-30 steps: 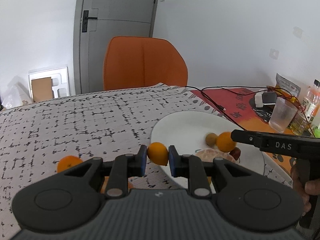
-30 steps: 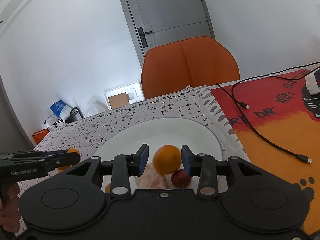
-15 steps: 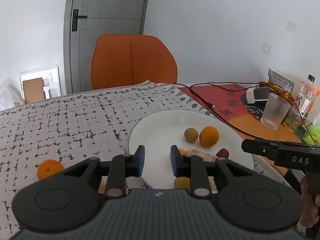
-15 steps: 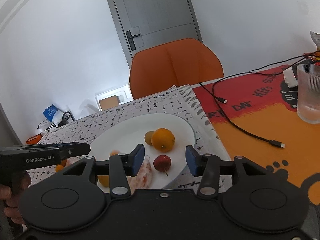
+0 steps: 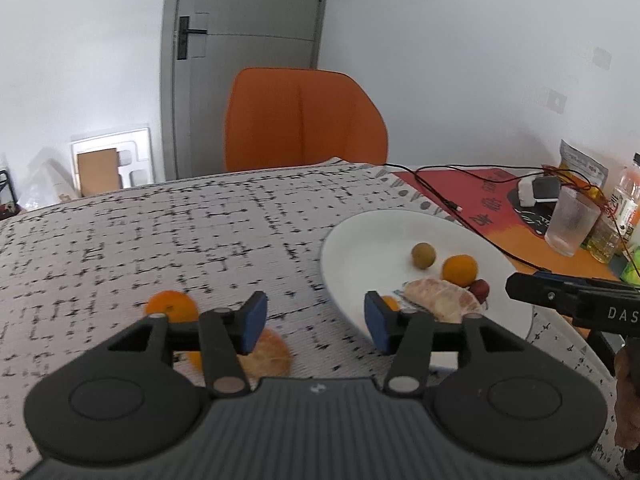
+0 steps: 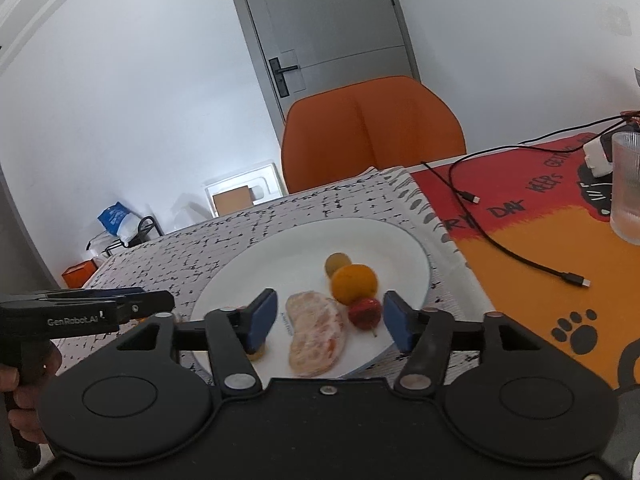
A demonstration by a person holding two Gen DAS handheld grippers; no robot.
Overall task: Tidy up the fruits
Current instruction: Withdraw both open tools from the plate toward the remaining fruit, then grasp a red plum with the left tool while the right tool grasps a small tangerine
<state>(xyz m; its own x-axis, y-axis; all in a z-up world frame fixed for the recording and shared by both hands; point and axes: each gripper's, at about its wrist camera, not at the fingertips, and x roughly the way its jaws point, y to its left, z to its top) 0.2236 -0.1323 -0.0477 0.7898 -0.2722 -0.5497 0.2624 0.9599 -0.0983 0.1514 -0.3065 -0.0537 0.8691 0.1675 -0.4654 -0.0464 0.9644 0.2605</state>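
Left gripper (image 5: 315, 322) gaping wide, gripping nothing, blue pads hanging over speckled woven cloth (image 5: 160, 232); right gripper (image 6: 329, 322) likewise spread, "GenRobot.AI" showing on the left one's side; glossy round plate (image 6: 400, 240) carrying peeled citrus (image 6: 318, 334), orange (image 6: 354, 278), red fruit (image 6: 364, 312); two oranges (image 5: 172, 306) sitting on cloth, half-hidden.

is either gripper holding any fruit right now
No. The left gripper and the right gripper are both open with nothing between their fingers.
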